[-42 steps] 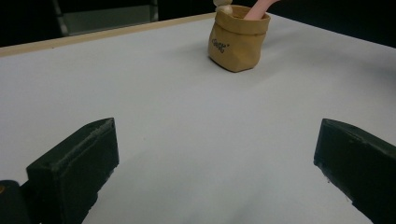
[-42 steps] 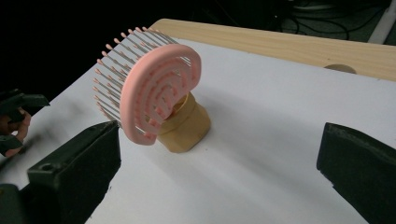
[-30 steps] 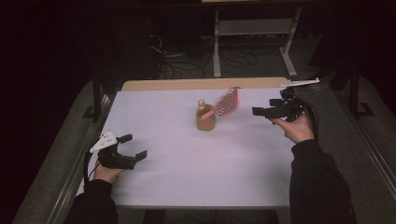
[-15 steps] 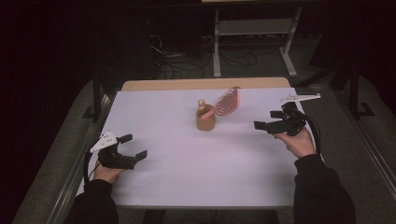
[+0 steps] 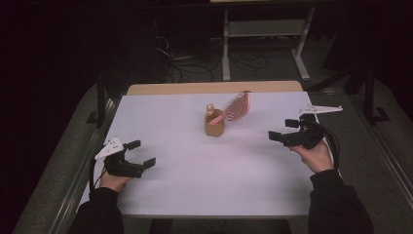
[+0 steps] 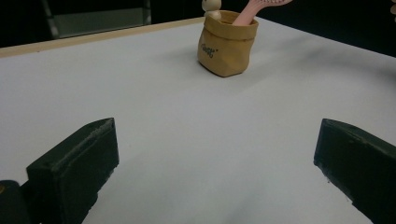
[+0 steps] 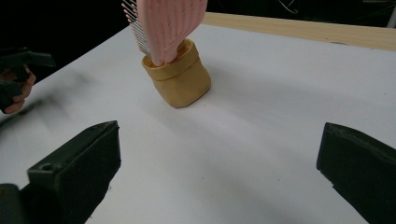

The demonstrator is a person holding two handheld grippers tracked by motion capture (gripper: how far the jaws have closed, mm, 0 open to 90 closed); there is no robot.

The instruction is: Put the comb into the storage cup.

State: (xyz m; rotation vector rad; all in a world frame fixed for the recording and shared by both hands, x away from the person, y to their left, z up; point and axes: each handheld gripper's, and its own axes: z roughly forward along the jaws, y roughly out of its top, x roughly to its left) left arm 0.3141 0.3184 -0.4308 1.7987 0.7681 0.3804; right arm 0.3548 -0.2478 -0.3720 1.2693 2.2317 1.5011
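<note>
A small tan pouch (image 5: 214, 128) (image 6: 227, 43) (image 7: 180, 77) stands upright near the middle of the white table (image 5: 195, 180). A pink hairbrush (image 5: 236, 107) (image 7: 164, 23) leans out of it to the right, and a pale round-headed item (image 5: 210, 108) (image 6: 212, 6) pokes out beside it. My left gripper (image 5: 142, 153) rests low at the table's left front, open, nothing between its jaws. At the right side my right gripper (image 5: 283, 129) hovers open and empty, pointing left toward the pouch.
The table's far edge is a bare wooden strip (image 5: 214, 87). A metal frame (image 5: 263, 34) and floor cables (image 5: 190, 63) lie beyond it in the dark. Grey ledges (image 5: 63, 161) run along both sides.
My right gripper has drawn back from beside the hairbrush, toward the person and the table's right edge. The left gripper has stayed put.
</note>
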